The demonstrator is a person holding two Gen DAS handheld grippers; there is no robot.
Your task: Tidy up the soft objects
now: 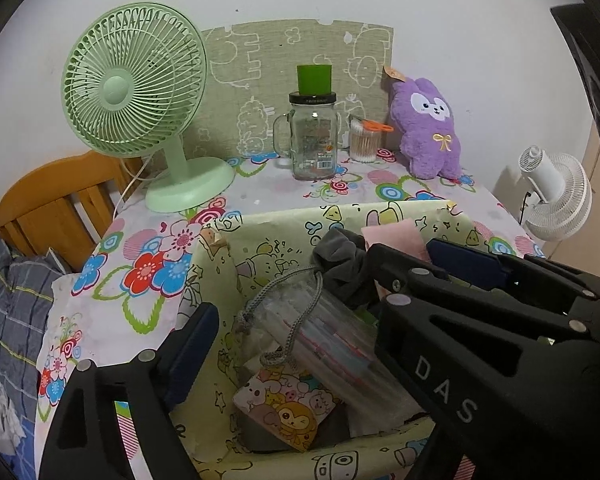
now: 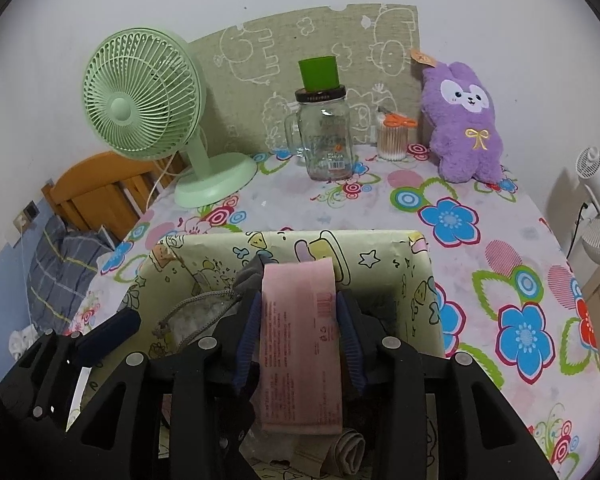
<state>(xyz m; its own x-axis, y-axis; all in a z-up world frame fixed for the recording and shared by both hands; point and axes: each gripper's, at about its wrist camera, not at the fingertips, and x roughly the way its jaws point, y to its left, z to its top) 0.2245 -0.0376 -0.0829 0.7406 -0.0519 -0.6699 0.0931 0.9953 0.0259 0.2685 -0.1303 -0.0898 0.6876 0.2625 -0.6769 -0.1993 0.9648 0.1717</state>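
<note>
A yellow cartoon-print box (image 1: 216,264) (image 2: 424,280) stands on the flowered table. My right gripper (image 2: 300,328) is shut on a pink soft pack (image 2: 300,336) and holds it over the box; it also shows in the left wrist view (image 1: 392,236). My left gripper (image 1: 300,312) is open above the box's left side, empty. Inside the box lie a clear drawstring pouch (image 1: 324,332), a grey cloth (image 1: 340,264) and a cartoon-print packet (image 1: 288,408). A purple plush bunny (image 1: 426,128) (image 2: 464,120) sits at the back right of the table.
At the back of the table stand a green fan (image 1: 136,92) (image 2: 144,96), a glass mug jar (image 1: 312,136) (image 2: 328,136) with a green cup on top, and a cotton-swab cup (image 1: 364,140) (image 2: 394,140). A wooden bed frame (image 1: 56,200) is left, a white fan (image 1: 556,192) right.
</note>
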